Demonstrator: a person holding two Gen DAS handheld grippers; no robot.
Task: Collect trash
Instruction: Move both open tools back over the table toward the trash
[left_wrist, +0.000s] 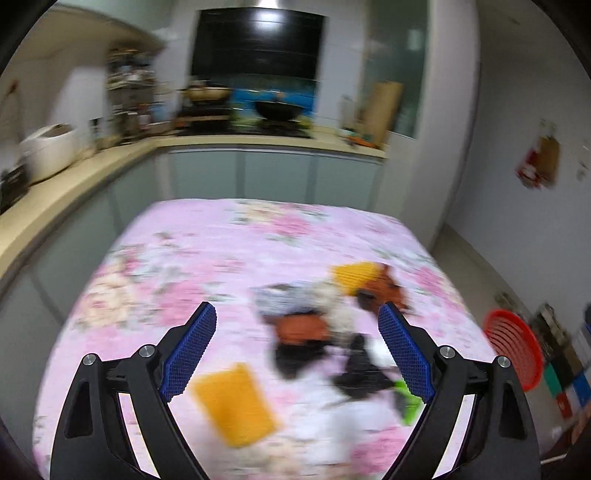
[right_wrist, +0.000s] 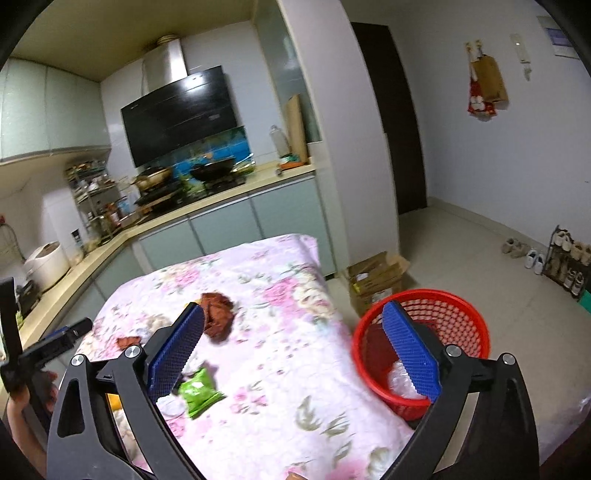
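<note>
A blurred heap of trash lies on the pink flowered table (left_wrist: 184, 251): a yellow packet (left_wrist: 234, 404), a second yellow packet (left_wrist: 354, 275), brown wrappers (left_wrist: 301, 328), black scraps (left_wrist: 354, 376) and a green packet (left_wrist: 408, 402). My left gripper (left_wrist: 297, 310) hangs open above the heap with nothing held. The right gripper (right_wrist: 291, 308) is open and empty, over the table's right edge beside the red basket (right_wrist: 461, 325), which stands on the floor. Clear plastic (right_wrist: 400, 376) lies inside the basket. The green packet (right_wrist: 197, 391) and a brown wrapper (right_wrist: 218, 317) sit near its left finger.
A kitchen counter (right_wrist: 221, 192) with a stove and a rice cooker (right_wrist: 48, 262) runs behind and left of the table. On the floor by the basket is an open cardboard box (right_wrist: 376, 277). A shoe rack (right_wrist: 569, 258) stands against the right wall.
</note>
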